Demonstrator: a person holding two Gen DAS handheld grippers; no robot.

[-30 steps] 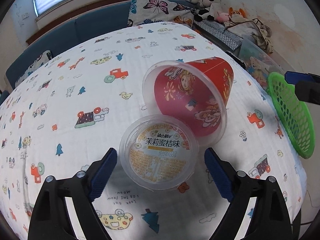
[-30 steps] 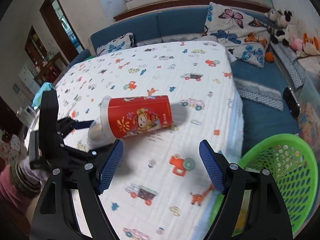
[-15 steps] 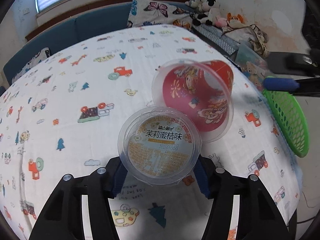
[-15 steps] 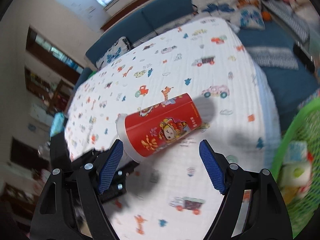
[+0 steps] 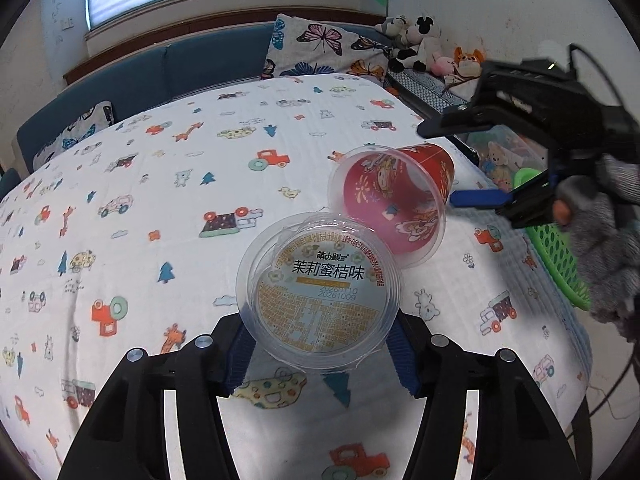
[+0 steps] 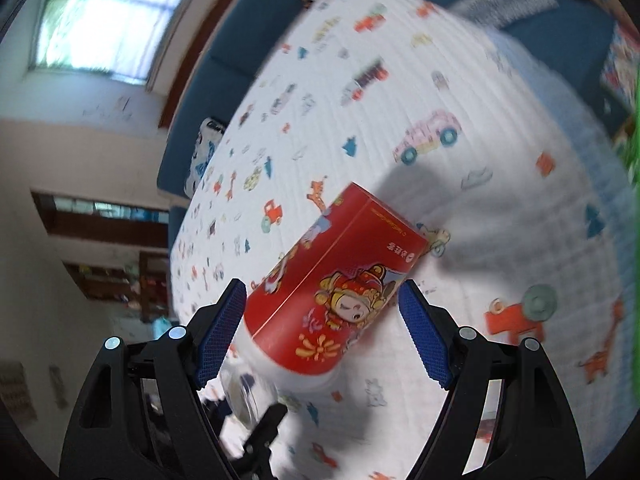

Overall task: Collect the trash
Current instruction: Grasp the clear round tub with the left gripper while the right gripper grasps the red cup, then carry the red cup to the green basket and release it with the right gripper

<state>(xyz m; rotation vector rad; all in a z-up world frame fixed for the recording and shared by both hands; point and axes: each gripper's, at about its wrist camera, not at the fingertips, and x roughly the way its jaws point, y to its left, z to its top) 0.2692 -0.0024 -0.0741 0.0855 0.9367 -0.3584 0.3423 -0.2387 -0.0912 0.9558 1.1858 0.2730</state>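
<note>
The bed (image 5: 120, 184) with the cartoon sheet fills most of both views, and the green basket (image 5: 560, 264) hangs at the right edge of the left view, partly behind a grey sleeve.

The red cup (image 6: 336, 300) lies on its side in the middle of the right view, open mouth toward the lower left. It looks like thin clear plastic with a paper wrap, so I judge it light and easy to crush or roll. The right gripper (image 6: 320, 332) is spread wide with the cup between its blue pads, and I see no pressing yet. The best hold seems to be across the body near the stiffer rim.

The clear lid (image 5: 318, 292), lower centre of the left view, is pinched at its two edges by the left gripper (image 5: 318, 354). It is thin, smooth and probably slippery, so a gentle squeeze is safer.
</note>
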